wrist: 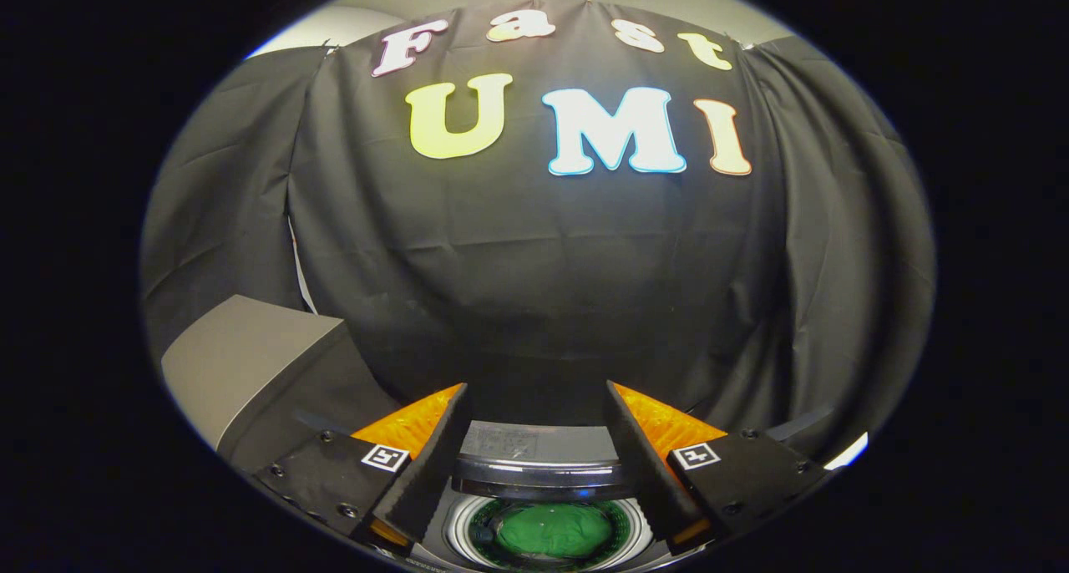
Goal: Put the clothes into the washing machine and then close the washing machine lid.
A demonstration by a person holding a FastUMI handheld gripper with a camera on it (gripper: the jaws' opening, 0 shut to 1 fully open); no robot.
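Note:
My gripper (534, 389) is open, its two fingers spread wide with nothing held between them. It hovers above a small washing machine (539, 452), whose silver top panel with a chrome edge shows in the gap between the fingers. Nearer to me, below the fingers, the round drum opening (455, 531) is uncovered. A green cloth (551, 529) lies bunched inside the drum. Whether the chrome-edged part is the raised lid I cannot tell.
A grey box-like block (242, 364) stands to the left of the machine, close to the left finger. The black cloth wall (534, 289) hangs right behind the machine. A pale strip (848, 453) shows beyond the right finger.

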